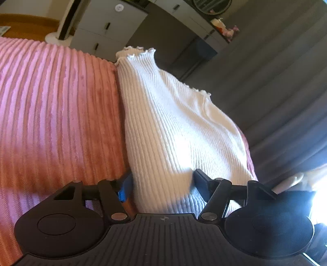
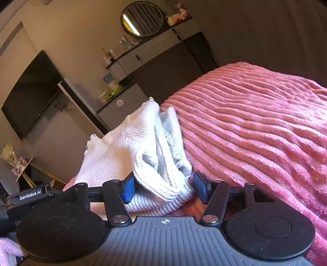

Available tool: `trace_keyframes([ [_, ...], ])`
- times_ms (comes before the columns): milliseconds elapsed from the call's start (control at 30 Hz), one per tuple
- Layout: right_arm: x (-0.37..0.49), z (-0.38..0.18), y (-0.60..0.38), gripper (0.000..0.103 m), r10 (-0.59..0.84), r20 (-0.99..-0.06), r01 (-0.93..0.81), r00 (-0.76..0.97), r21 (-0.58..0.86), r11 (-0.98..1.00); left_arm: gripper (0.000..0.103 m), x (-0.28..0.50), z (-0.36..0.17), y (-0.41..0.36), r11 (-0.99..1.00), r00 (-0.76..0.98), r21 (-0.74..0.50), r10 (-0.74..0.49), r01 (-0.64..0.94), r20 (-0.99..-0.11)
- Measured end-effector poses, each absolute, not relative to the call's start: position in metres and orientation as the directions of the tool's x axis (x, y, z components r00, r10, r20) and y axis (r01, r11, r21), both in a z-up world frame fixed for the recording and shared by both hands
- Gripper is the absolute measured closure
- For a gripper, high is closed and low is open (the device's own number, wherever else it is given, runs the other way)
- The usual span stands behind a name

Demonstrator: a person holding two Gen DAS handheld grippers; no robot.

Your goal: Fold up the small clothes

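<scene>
A small white ribbed knit garment (image 1: 173,126) with frilled edges lies folded on a pink ribbed blanket (image 1: 57,106). My left gripper (image 1: 161,182) is wide apart around the near end of the garment, its fingers on either side of the cloth. In the right wrist view the same garment (image 2: 143,143) shows as a stack of folded layers on the blanket (image 2: 255,122). My right gripper (image 2: 163,186) is also spread, one finger on each side of the folded layers. Neither gripper pinches the cloth.
Beyond the bed stand grey cabinets (image 1: 106,26), a dark dresser with a round mirror (image 2: 142,18), a wall TV (image 2: 30,92) and a grey curtain (image 1: 276,71). The left gripper's body (image 2: 28,197) shows at the lower left of the right wrist view.
</scene>
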State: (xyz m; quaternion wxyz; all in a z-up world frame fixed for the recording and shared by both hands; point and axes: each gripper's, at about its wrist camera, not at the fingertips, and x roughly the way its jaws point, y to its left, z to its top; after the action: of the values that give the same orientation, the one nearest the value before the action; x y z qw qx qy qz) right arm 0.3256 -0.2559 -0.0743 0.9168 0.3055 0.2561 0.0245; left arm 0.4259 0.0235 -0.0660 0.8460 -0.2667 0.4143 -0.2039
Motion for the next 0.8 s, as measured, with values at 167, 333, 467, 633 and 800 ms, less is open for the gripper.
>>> trace_keyframes([
  [167, 0.327, -0.084, -0.264, 0.071, 0.273, -0.402, 0.072, 0.874, 0.663, 0.745, 0.049, 0.427, -0.065, 0.023, 0.768, 0.577, -0.626, -0.576, 0.138, -0.579],
  [333, 0.331, -0.091, -0.274, 0.063, 0.288, -0.4, 0.115, 0.87, 0.733, 0.671, 0.053, 0.424, -0.057, 0.02, 0.786, 0.58, -0.592, -0.57, 0.178, -0.582],
  [467, 0.334, -0.096, -0.273, 0.052, 0.292, -0.374, 0.104, 0.88, 0.753, 0.65, 0.04, 0.435, -0.066, 0.021, 0.769, 0.559, -0.621, -0.584, 0.151, -0.588],
  [633, 0.333, -0.096, -0.269, 0.072, 0.311, -0.337, 0.071, 0.888, 0.771, 0.633, 0.064, 0.437, -0.058, 0.023, 0.764, 0.564, -0.63, -0.585, 0.14, -0.583],
  [800, 0.336, -0.093, -0.26, 0.076, 0.394, -0.331, 0.034, 0.857, 0.801, 0.598, 0.067, 0.42, -0.021, 0.024, 0.821, 0.63, -0.533, -0.526, 0.202, -0.571],
])
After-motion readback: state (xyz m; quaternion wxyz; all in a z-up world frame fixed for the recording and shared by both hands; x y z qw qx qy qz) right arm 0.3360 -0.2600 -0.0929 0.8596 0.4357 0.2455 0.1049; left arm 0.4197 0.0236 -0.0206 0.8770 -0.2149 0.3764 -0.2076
